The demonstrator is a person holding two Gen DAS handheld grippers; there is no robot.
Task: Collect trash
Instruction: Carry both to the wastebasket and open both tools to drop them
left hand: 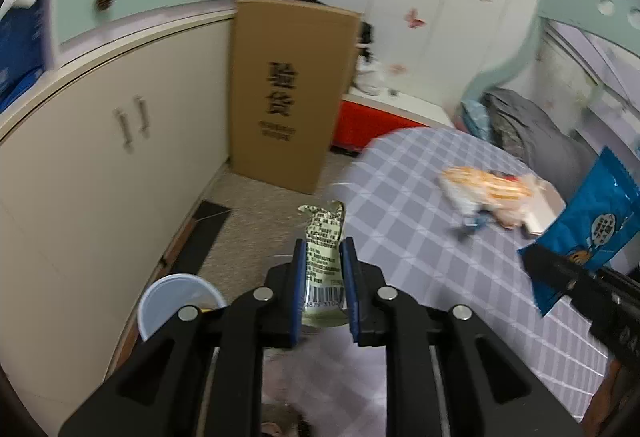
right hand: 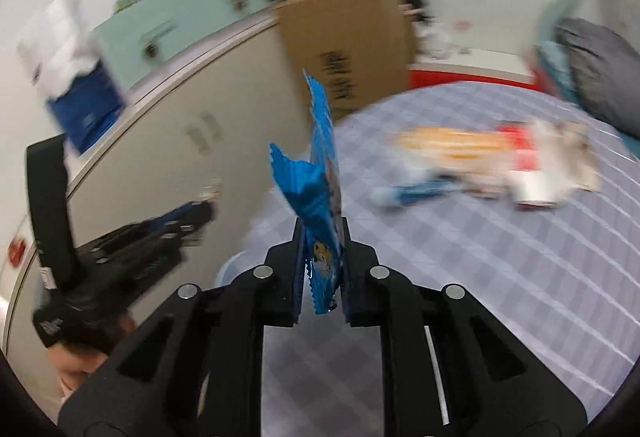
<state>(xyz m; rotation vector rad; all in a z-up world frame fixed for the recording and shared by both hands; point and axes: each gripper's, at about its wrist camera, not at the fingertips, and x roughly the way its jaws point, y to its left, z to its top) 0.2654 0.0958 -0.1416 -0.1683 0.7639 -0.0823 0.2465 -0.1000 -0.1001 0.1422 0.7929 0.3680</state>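
My left gripper (left hand: 323,249) is shut on a pale green wrapper (left hand: 324,237) with a barcode, held above the floor beside the bed edge. My right gripper (right hand: 321,233) is shut on a blue snack wrapper (right hand: 318,181); that wrapper also shows at the right of the left wrist view (left hand: 580,225). More trash lies on the checked bedspread (left hand: 420,237): an orange and white wrapper (left hand: 488,189) with a small blue piece (left hand: 472,223) beside it. In the right wrist view these are blurred, the orange wrapper (right hand: 460,145) and the blue piece (right hand: 416,193). The left gripper (right hand: 192,221) shows at the left there.
A translucent plastic container (left hand: 176,301) sits low on the floor by the cream cabinet (left hand: 100,165). A tall cardboard box (left hand: 288,93) leans at the cabinet's end. A red and white low unit (left hand: 376,117) stands behind. Grey bedding (left hand: 532,125) is piled at the bed's head.
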